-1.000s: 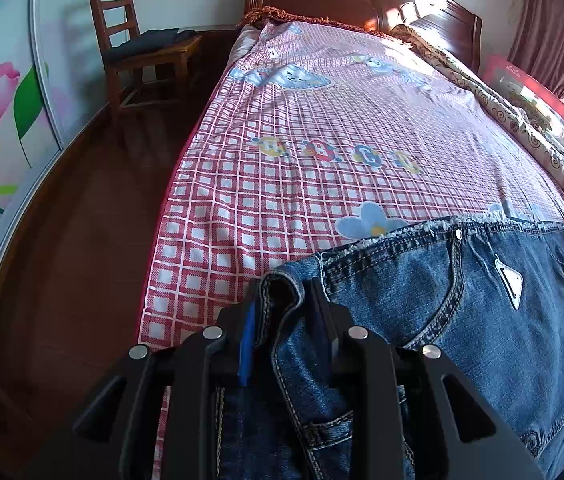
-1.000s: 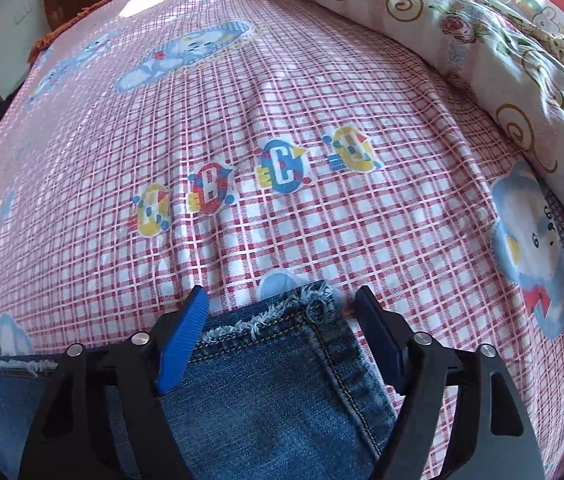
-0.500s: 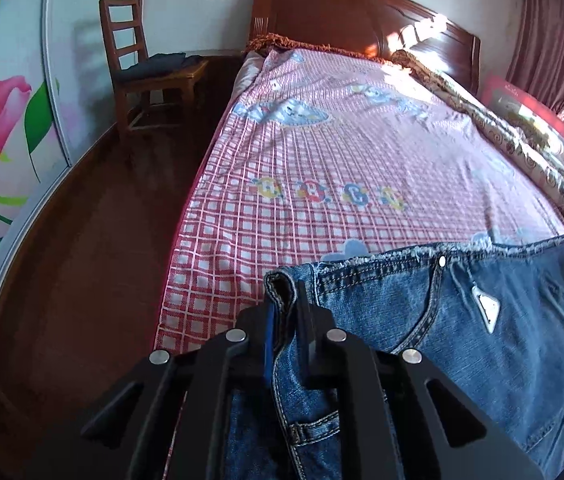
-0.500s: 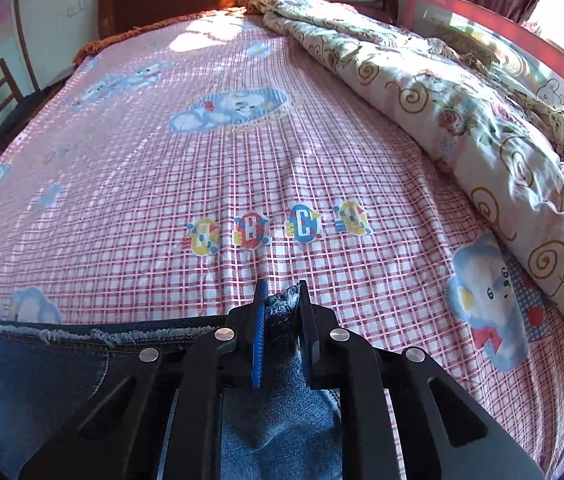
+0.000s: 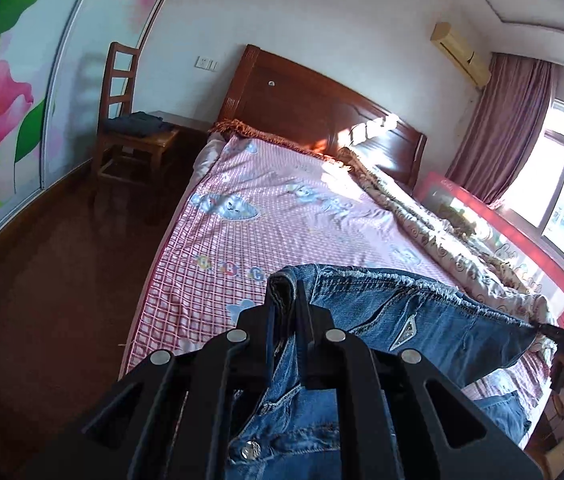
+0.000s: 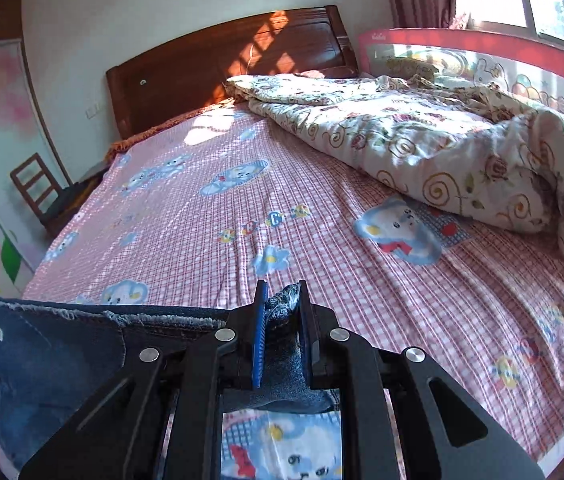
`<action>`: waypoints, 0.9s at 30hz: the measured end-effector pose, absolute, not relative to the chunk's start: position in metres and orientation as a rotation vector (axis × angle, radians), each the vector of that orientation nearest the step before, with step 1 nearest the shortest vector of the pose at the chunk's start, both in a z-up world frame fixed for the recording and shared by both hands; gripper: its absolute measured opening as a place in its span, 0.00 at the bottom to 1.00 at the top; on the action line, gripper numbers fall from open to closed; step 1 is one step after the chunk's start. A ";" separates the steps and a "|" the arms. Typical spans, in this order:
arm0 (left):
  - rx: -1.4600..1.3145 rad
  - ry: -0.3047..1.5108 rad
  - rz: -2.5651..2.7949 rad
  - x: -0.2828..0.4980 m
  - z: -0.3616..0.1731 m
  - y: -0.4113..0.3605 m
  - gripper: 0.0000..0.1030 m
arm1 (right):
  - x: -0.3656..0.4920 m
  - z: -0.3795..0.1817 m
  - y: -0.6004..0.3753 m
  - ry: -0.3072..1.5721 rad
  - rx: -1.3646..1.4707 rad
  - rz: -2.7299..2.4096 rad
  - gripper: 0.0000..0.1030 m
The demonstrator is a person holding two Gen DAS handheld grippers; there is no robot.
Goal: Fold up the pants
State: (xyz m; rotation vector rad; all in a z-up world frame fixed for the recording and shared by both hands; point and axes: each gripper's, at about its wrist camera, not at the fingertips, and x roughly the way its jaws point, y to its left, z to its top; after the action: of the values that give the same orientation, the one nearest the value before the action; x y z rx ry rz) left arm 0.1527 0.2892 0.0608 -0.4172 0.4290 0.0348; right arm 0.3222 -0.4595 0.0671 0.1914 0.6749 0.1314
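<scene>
The blue denim pants (image 5: 421, 320) hang stretched by the waistband above the pink checked bed (image 5: 282, 232). My left gripper (image 5: 283, 292) is shut on the left corner of the waistband. My right gripper (image 6: 282, 304) is shut on the other corner of the waistband; it also shows small at the far right of the left wrist view (image 5: 561, 336). The frayed waistband edge (image 6: 142, 314) runs taut between the two grippers. The pants (image 6: 42, 360) droop below the waistband; the legs are out of sight.
A rumpled floral quilt (image 6: 441, 144) lies along the right side of the bed by a red bed rail (image 6: 481, 48). A wooden headboard (image 5: 313, 112) stands at the far end. A wooden chair (image 5: 130, 136) with dark clothes stands on the wooden floor (image 5: 50, 300) at the left.
Both grippers have closed on the waistband corners and lifted the pants off the bed; both cameras now look from higher up, across the bed.
</scene>
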 end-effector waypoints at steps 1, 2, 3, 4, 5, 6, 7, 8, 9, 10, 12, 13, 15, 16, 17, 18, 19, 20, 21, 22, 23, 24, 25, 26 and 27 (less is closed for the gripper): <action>-0.432 0.414 0.023 0.139 0.063 0.286 0.07 | 0.307 0.060 -0.470 0.682 0.217 0.130 0.13; -0.441 0.406 0.017 0.127 0.065 0.284 0.07 | 0.292 0.052 -0.477 0.694 0.238 0.126 0.13; -0.447 0.401 0.012 0.113 0.065 0.280 0.07 | 0.278 0.042 -0.485 0.706 0.264 0.121 0.13; -0.453 0.399 0.005 0.100 0.064 0.277 0.07 | 0.263 0.031 -0.491 0.719 0.294 0.122 0.13; -0.461 0.404 0.003 0.087 0.061 0.274 0.07 | 0.249 0.020 -0.497 0.735 0.317 0.116 0.13; -0.466 0.419 0.001 0.075 0.057 0.271 0.07 | 0.236 0.009 -0.502 0.749 0.332 0.102 0.13; -0.463 0.438 0.003 0.064 0.051 0.268 0.07 | 0.224 -0.003 -0.507 0.768 0.350 0.092 0.13; -0.448 0.459 0.021 0.051 0.044 0.264 0.07 | 0.214 -0.016 -0.512 0.787 0.381 0.087 0.13; -0.443 0.491 0.042 0.039 0.033 0.262 0.08 | 0.205 -0.026 -0.518 0.797 0.403 0.063 0.12; -0.471 0.536 0.053 0.029 0.018 0.263 0.10 | 0.196 -0.037 -0.524 0.812 0.418 0.033 0.12; -0.543 0.654 0.162 0.009 -0.018 0.273 0.20 | 0.180 -0.057 -0.536 0.869 0.476 -0.027 0.12; -0.565 0.706 0.212 -0.001 -0.033 0.275 0.28 | 0.169 -0.062 -0.540 0.875 0.496 -0.063 0.12; -0.592 0.746 0.326 -0.024 -0.052 0.276 0.31 | 0.150 -0.066 -0.541 0.870 0.558 -0.050 0.12; -0.643 0.725 0.349 -0.036 -0.056 0.276 0.38 | 0.140 -0.064 -0.538 0.862 0.587 -0.041 0.12; -0.708 0.713 0.372 -0.045 -0.059 0.276 0.55 | 0.131 -0.062 -0.533 0.845 0.631 -0.007 0.12; -0.763 0.688 0.386 -0.053 -0.060 0.274 0.61 | 0.123 -0.061 -0.526 0.829 0.689 0.041 0.17; -0.826 0.643 0.377 -0.060 -0.060 0.271 0.62 | 0.115 -0.061 -0.517 0.820 0.744 0.083 0.24; -0.890 0.610 0.346 -0.063 -0.060 0.268 0.66 | 0.109 -0.062 -0.507 0.819 0.792 0.120 0.41; -0.947 0.593 0.310 -0.061 -0.061 0.264 0.68 | 0.105 -0.062 -0.496 0.815 0.835 0.161 0.44; -0.990 0.580 0.276 -0.057 -0.061 0.258 0.70 | 0.102 -0.061 -0.483 0.809 0.869 0.203 0.44; -1.032 0.567 0.236 -0.053 -0.063 0.255 0.70 | 0.099 -0.061 -0.469 0.808 0.888 0.239 0.44; -1.079 0.551 0.196 -0.046 -0.066 0.252 0.71 | 0.099 -0.060 -0.455 0.814 0.897 0.273 0.44; -1.122 0.538 0.169 -0.039 -0.069 0.249 0.72 | 0.098 -0.060 -0.440 0.824 0.905 0.305 0.44; -1.165 0.521 0.151 -0.032 -0.074 0.249 0.72 | 0.097 -0.060 -0.428 0.831 0.914 0.331 0.44; -1.207 0.505 0.134 -0.022 -0.076 0.246 0.72 | 0.097 -0.060 -0.415 0.839 0.923 0.365 0.44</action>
State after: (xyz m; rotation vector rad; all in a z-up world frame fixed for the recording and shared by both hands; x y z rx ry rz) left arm -0.0219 0.2459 -0.0759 -1.2068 0.5053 0.1345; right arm 0.0969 -0.4149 -0.0600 0.9234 0.8394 0.3650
